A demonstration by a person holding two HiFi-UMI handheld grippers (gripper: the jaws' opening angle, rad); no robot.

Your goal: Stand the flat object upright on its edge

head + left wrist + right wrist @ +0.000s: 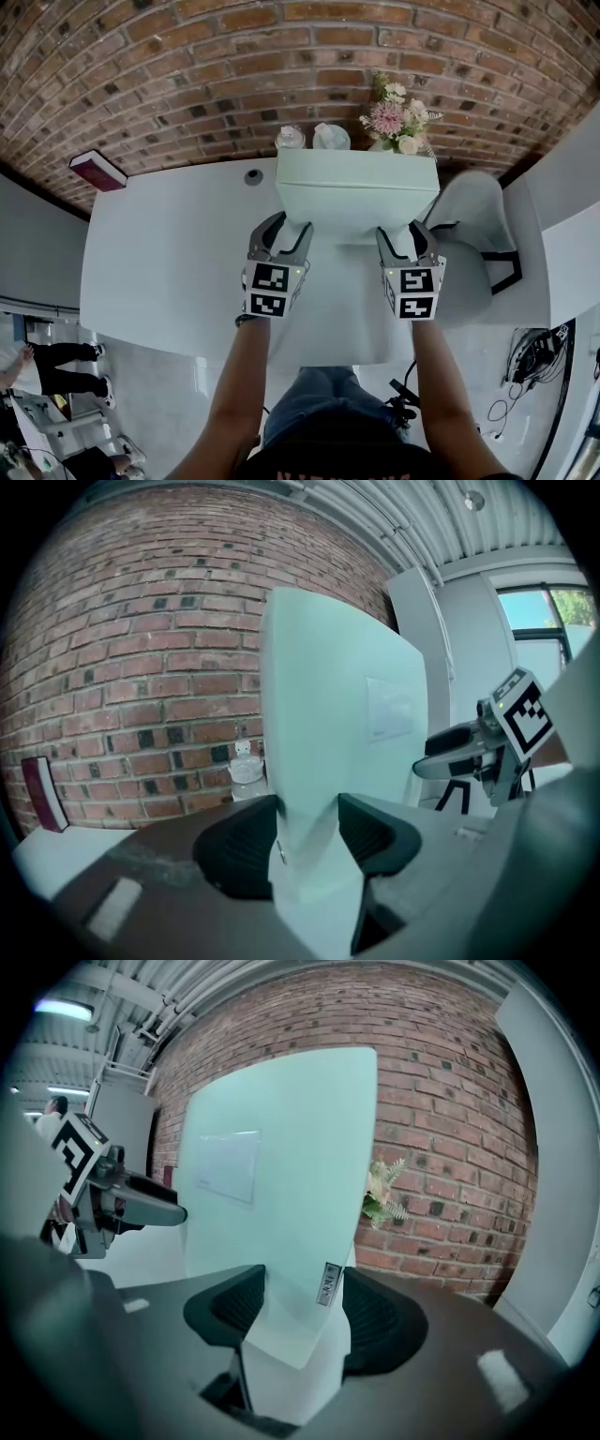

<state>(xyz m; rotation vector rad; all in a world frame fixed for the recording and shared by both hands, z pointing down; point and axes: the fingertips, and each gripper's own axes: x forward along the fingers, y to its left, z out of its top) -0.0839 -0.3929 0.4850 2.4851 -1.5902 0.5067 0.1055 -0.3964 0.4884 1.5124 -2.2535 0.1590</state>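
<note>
Holding the board [356, 197] over the middle of the white bench [169, 253], near its far edge, with 2 tools. Pinching the board's lower left corner with the left hand-held gripper [281, 225], both pads pressing on the 2 faces in the left gripper view [305, 841]. Pinching the lower right corner with the right hand-held gripper [408, 234], jaws set wide and pressing on the thick edge in the right gripper view [298, 1312]. Rising steeply from both sets of jaws, nearly upright, pale green, top edge toward the brick wall [187, 75]. Not showing whether the lower edge is touching the bench. Standing behind the board at the far side: 2 bottles [291, 138] to the left, flowers [396, 117] to the right. Lying at the far left corner: a dark red book [97, 170]. Sitting just right of the bench: a white chair [469, 234].
</note>
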